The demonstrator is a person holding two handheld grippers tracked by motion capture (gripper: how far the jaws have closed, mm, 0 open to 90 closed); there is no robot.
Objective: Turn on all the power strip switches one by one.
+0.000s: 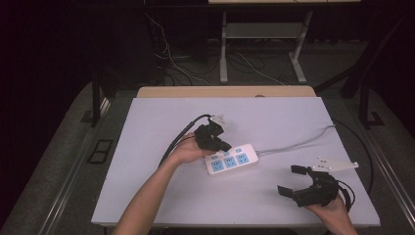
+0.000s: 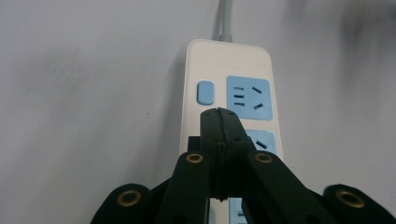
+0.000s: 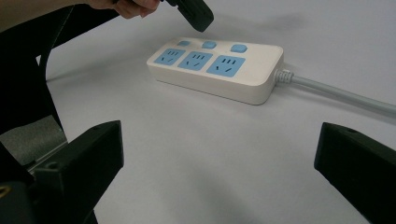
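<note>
Nearest, the right hand-held gripper (image 1: 297,182) is held with jaws wide apart over the table (image 1: 161,191), while farther off the left hand-held gripper (image 1: 226,145), jaws pressed together, is poised above the blue-socketed power strip (image 1: 232,160) at mid-table.

Smooth glossy white plastic power strip (image 2: 229,93) (matt blue sockets), matt pale table (image 1: 161,196), matt black tool (image 2: 219,122)

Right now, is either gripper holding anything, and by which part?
Nothing is held. The left gripper is shut on itself above the power strip; the right gripper is open, away from it.
</note>
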